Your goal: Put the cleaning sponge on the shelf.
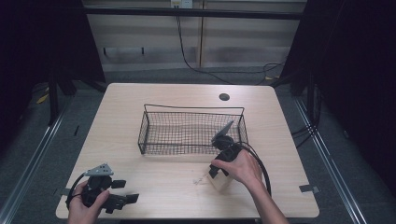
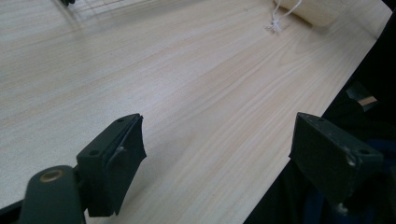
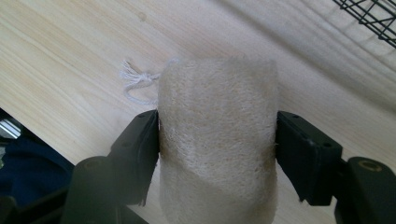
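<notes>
A cream loofah [image 3: 217, 140], black tongs [image 3: 217, 154], black wire basket [image 1: 148, 122], pale wood-grain table [image 1: 154, 186].

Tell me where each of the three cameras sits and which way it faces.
High view: above the person's side, facing forward and down at the table and wire basket; both hands show.
Left gripper view: on the left gripper, looking along its open jaws over bare tabletop.
Right gripper view: on the right gripper, looking down at the loofah pad its jaws squeeze.
Shared: all three catch the pad's white string loop.
</notes>
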A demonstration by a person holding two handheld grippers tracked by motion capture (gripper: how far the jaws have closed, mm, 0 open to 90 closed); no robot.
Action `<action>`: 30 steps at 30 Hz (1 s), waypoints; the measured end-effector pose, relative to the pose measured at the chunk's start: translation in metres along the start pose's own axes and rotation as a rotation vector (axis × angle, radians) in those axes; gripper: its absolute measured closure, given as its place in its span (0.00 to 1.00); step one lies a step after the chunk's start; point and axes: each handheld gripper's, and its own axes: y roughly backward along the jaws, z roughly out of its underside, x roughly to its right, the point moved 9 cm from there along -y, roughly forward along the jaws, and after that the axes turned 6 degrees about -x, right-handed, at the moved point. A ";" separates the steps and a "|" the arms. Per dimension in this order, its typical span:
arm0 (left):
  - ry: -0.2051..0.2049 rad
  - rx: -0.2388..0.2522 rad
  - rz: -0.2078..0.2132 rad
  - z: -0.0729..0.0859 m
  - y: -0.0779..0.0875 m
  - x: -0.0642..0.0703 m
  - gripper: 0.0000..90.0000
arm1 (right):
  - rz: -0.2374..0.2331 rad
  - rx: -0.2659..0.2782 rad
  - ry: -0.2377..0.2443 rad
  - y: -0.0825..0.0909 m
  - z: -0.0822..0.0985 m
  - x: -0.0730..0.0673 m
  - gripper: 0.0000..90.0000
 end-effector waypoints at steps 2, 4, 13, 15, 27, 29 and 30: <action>-0.001 0.000 0.000 0.000 0.000 0.000 0.19 | 0.005 0.000 0.008 0.000 0.000 0.000 0.38; 0.000 0.001 -0.001 0.000 0.000 0.000 0.19 | 0.000 -0.005 0.023 -0.001 0.000 -0.001 0.38; 0.002 0.001 0.001 0.000 0.000 0.000 0.19 | 0.009 -0.031 0.055 -0.006 0.000 -0.005 0.36; 0.003 0.005 -0.002 0.000 0.000 0.000 0.19 | 0.021 -0.035 0.060 -0.007 -0.001 -0.006 0.36; 0.000 0.003 -0.003 0.000 0.000 0.000 0.19 | 0.032 -0.041 0.077 -0.006 0.002 -0.008 0.37; 0.000 0.002 -0.004 0.000 -0.001 0.000 0.19 | 0.026 -0.030 0.079 -0.004 0.002 -0.009 0.37; 0.001 0.001 -0.002 0.000 -0.001 0.000 0.19 | 0.026 -0.027 0.078 -0.003 0.003 -0.009 0.37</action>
